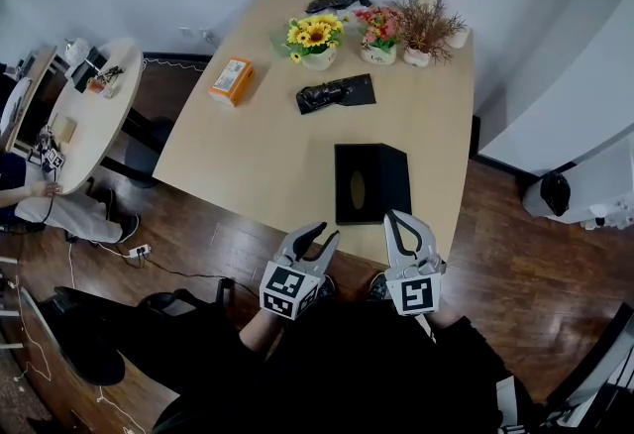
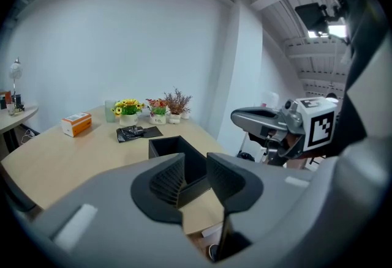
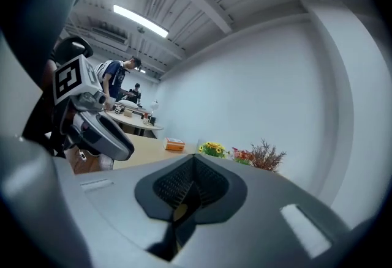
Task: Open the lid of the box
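Observation:
In the head view a black box [image 1: 371,182] with an oval slot in its lid lies flat near the front edge of the wooden table [image 1: 258,155]. Both grippers hover just off that edge, apart from the box. My left gripper [image 1: 327,230] points at the box's near left corner. In the left gripper view [image 2: 196,178] its jaws stand narrowly open, with only the box [image 2: 160,147] showing through the gap. My right gripper [image 1: 394,217] sits by the box's near right corner. Its pads meet in the right gripper view [image 3: 193,184], with nothing between them.
Behind the box lie a black plastic bag [image 1: 335,93] and an orange carton [image 1: 231,80]. Three flower pots [image 1: 315,36] line the far edge. A round side table [image 1: 84,110] with clutter stands at the left, with a seated person [image 1: 40,209] beside it.

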A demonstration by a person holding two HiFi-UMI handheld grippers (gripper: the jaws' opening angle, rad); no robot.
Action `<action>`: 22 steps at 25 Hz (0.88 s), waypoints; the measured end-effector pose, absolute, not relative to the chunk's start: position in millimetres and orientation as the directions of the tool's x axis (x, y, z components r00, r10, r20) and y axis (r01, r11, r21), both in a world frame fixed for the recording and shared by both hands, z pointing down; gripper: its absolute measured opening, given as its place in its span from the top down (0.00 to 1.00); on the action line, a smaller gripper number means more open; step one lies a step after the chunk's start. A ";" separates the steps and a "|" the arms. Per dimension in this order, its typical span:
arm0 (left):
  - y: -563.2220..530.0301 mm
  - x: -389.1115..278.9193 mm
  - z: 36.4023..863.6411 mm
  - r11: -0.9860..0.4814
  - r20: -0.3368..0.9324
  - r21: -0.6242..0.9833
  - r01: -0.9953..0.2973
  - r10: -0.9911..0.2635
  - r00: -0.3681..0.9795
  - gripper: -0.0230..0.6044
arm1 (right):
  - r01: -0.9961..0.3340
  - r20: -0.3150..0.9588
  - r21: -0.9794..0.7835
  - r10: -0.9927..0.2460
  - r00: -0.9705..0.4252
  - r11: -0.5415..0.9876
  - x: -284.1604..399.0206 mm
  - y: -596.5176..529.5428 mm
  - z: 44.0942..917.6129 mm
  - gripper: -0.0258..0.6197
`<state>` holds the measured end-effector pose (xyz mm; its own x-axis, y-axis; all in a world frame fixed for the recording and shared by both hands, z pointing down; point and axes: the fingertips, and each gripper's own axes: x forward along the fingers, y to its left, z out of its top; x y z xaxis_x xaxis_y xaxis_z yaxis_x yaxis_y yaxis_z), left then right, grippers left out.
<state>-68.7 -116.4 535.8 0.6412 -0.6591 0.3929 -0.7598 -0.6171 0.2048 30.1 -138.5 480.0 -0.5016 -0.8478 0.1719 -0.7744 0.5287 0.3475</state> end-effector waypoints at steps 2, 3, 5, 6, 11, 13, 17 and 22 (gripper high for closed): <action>-115.2 -69.4 537.2 -0.616 0.398 0.204 -0.760 -0.657 0.640 0.82 | -0.760 0.178 0.367 -0.843 -0.508 0.535 26.5 -134.9 479.6 0.96; -115.2 -70.0 537.0 -0.617 0.397 0.200 -0.761 -0.659 0.639 0.82 | -0.757 0.175 0.373 -0.842 -0.510 0.537 25.1 -133.8 478.9 0.96; -115.7 -70.7 536.4 -0.619 0.395 0.195 -0.761 -0.661 0.638 0.82 | -0.755 0.169 0.379 -0.842 -0.513 0.535 23.8 -133.4 477.5 0.96; -115.6 -70.3 536.5 -0.617 0.396 0.200 -0.761 -0.660 0.639 0.82 | -0.755 0.167 0.381 -0.842 -0.512 0.534 23.8 -133.7 476.9 0.96; -115.3 -69.0 537.6 -0.613 0.402 0.206 -0.762 -0.657 0.637 0.82 | -0.754 0.172 0.379 -0.842 -0.511 0.536 24.4 -133.0 477.2 0.96; -115.3 -68.2 536.4 -0.616 0.397 0.202 -0.761 -0.659 0.639 0.82 | -0.757 0.170 0.376 -0.842 -0.511 0.535 24.6 -132.8 477.6 0.96; -115.7 -67.3 535.0 -0.619 0.391 0.199 -0.760 -0.661 0.641 0.82 | -0.753 0.174 0.376 -0.839 -0.516 0.541 23.5 -132.3 478.4 0.96; -115.0 -68.1 535.6 -0.616 0.398 0.201 -0.761 -0.659 0.638 0.82 | -0.755 0.178 0.369 -0.838 -0.516 0.542 24.4 -132.5 478.1 0.96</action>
<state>-68.1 -115.0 535.6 0.6383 -0.6589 0.3981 -0.7614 -0.6165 0.2005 24.4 -132.5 478.1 -0.5156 -0.8382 0.1776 -0.7545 0.5424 0.3694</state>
